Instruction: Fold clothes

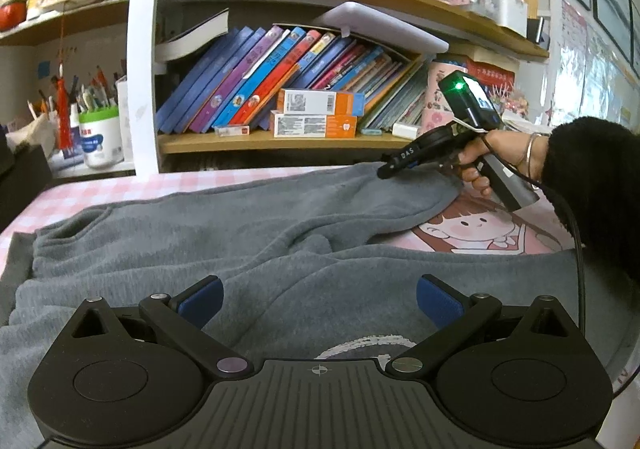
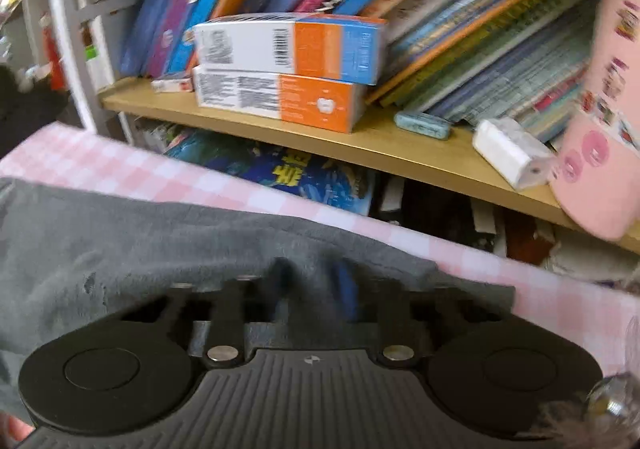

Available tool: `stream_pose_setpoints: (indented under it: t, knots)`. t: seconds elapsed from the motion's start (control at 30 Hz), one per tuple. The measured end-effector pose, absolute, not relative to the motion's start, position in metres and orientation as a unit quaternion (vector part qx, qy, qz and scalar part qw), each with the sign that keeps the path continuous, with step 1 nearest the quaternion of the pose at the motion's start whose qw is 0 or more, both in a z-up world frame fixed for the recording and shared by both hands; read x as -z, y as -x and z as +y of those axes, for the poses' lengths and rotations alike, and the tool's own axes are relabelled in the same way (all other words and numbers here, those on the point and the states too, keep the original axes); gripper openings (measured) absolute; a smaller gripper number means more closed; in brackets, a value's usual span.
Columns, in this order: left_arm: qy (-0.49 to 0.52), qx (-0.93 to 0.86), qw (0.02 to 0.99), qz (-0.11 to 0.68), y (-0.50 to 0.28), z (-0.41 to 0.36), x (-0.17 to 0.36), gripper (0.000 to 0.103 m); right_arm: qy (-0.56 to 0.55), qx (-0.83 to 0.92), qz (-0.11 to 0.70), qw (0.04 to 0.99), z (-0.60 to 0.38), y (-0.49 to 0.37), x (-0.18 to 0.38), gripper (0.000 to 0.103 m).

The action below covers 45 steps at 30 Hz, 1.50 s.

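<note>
Grey sweatshirt [image 1: 224, 241] lies spread and rumpled over the counter [image 1: 96, 189], which has a pink checked cover with a cartoon girl print showing at the right. Left tongs [image 1: 320, 299] hover low over the near part of the sweatshirt, blue pads [image 1: 204, 301] wide apart, released, nothing between them. Right tongs [image 2: 314, 281] sit at the far edge of the sweatshirt close to the bookshelf [image 2: 280, 129]; in the right wrist view the blue pads are blurred but drawn close together with grey cloth bunched between them, so clenched on the sweatshirt edge. From the left wrist view the right hand [image 1: 476, 165] grips the tool handle, black fuzzy sleeve [image 1: 592, 177] and a bangle at the wrist, green light lit on top of the tool. Two orange and white boxes [image 2: 288, 69] are stacked on the shelf in front of leaning books [image 1: 280, 73]
</note>
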<state>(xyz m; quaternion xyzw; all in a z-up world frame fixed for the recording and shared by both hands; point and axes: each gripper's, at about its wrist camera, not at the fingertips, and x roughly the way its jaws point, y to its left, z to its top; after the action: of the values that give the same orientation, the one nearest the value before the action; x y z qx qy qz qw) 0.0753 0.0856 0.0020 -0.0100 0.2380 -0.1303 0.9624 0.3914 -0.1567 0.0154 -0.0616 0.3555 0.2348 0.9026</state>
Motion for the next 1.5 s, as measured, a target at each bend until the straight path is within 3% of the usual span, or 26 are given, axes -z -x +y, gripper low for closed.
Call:
stream_pose_setpoints:
  t: [0.07,0.23,0.43,0.6,0.8,0.93,1.27,1.43,1.5]
  knots:
    - [0.019,0.13,0.962,0.239,-0.077,0.088,-0.002,0.103,0.049,-0.23,0.356,0.904,-0.16,-0.387,-0.019,0.007]
    - [0.048,0.126,0.961,0.243,-0.08,0.097,-0.002,0.103,0.078,-0.234,0.284,0.926,-0.162,-0.342,-0.044,0.006]
    - [0.091,0.121,0.958,0.245,-0.085,0.111,-0.002,0.103,0.175,-0.236,0.172,0.94,-0.166,-0.232,-0.084,0.005]
    - [0.128,0.116,0.958,0.229,-0.083,0.122,-0.003,0.103,0.244,-0.246,0.113,0.931,-0.179,-0.117,-0.084,0.005]
    - [0.145,0.111,0.964,0.193,-0.077,0.128,-0.007,0.103,0.304,-0.26,0.117,0.909,-0.185,-0.007,-0.044,0.005]
    - [0.128,0.114,0.97,0.174,-0.071,0.124,-0.012,0.103,0.275,-0.246,0.141,0.919,-0.195,0.021,-0.026,0.003]
    - [-0.135,0.059,0.976,0.162,-0.053,0.109,-0.039,0.103,0.216,-0.229,0.161,0.935,-0.224,0.03,-0.023,0.003]
    - [-0.253,0.069,0.95,0.168,-0.059,0.109,-0.054,0.103,0.298,-0.256,0.149,0.908,-0.212,0.027,-0.028,0.004]
    - [-0.311,0.1,0.931,0.162,-0.065,0.108,-0.055,0.103,0.348,-0.258,0.14,0.89,-0.204,0.02,-0.031,0.012]
